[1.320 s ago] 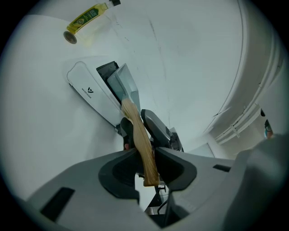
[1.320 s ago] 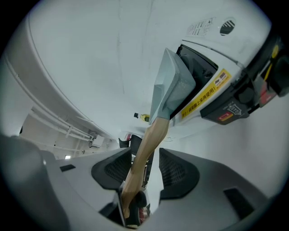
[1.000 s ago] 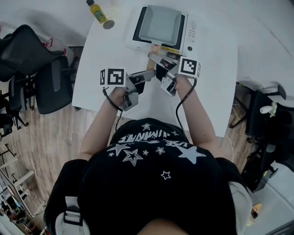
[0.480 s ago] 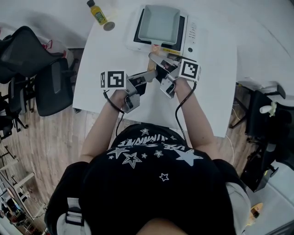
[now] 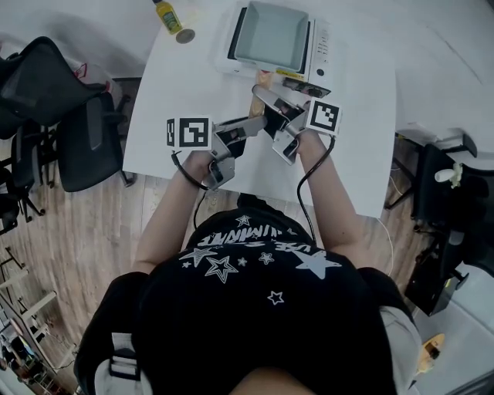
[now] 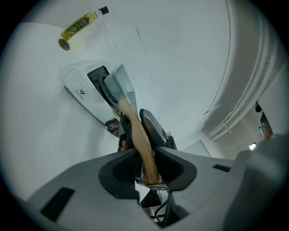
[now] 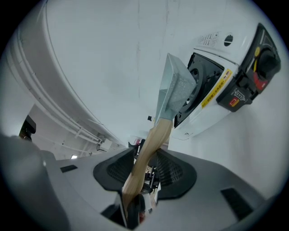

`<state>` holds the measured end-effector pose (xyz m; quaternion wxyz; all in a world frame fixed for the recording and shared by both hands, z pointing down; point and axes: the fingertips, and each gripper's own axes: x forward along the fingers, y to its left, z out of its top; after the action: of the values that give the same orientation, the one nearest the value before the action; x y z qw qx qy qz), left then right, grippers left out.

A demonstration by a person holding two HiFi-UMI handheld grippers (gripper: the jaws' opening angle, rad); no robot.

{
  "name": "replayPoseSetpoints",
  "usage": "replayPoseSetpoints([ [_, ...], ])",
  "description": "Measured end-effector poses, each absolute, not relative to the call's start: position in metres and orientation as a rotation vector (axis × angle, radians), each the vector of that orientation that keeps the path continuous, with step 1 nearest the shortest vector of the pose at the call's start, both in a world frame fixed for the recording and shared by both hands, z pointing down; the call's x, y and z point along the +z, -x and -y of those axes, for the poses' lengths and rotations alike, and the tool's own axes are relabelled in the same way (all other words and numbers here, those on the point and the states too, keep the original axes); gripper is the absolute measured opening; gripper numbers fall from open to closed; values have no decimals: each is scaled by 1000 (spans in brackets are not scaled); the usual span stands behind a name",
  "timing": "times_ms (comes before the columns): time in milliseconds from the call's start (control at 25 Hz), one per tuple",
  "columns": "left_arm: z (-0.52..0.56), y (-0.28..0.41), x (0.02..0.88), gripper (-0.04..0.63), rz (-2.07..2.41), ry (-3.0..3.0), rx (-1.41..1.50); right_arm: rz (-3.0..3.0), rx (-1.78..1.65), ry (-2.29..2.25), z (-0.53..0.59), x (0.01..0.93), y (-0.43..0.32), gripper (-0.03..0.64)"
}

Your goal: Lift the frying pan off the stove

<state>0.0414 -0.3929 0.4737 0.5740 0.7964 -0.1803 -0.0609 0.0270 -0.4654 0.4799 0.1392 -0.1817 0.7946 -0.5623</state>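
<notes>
A square grey frying pan [image 5: 270,35] sits over the white portable stove [image 5: 318,52], its wooden handle [image 5: 265,80] pointing toward me. My left gripper [image 5: 258,123] comes in from the left and is shut on the handle's near end. My right gripper [image 5: 272,105] is shut on the same handle, slightly closer to the pan. The left gripper [image 6: 146,173] view has the handle [image 6: 139,137] running up to the pan [image 6: 121,85] and stove [image 6: 81,95]. The right gripper [image 7: 140,169] view shows handle [image 7: 151,142], pan [image 7: 174,90] edge-on, tilted before the black burner of the stove [image 7: 226,85]. I cannot tell whether pan and burner touch.
A yellow oil bottle [image 5: 170,18] lies on the white table [image 5: 185,85] to the left of the stove, also seen as the bottle [image 6: 81,25] from the left gripper. Black office chairs [image 5: 54,116] stand on the wooden floor at the left, and dark equipment [image 5: 448,208] at the right.
Both grippers keep their clamp on the handle. The stove and pan sit slightly higher in the picture, and a little more wooden handle shows between the pan and the grippers.
</notes>
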Motion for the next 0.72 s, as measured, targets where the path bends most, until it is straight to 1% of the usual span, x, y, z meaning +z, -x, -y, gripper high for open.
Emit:
replayPoseSetpoints([
  [160, 380, -39, 471, 121, 412, -1867, -140, -2305, -1608, 526, 453, 476, -25, 150],
  [400, 316, -25, 450, 121, 391, -1910, -149, -2314, -1559, 524, 389, 453, -12, 152],
  [720, 266, -6, 438, 123, 366, -1931, -155, -2321, -1521, 541, 339, 440, 7, 153],
])
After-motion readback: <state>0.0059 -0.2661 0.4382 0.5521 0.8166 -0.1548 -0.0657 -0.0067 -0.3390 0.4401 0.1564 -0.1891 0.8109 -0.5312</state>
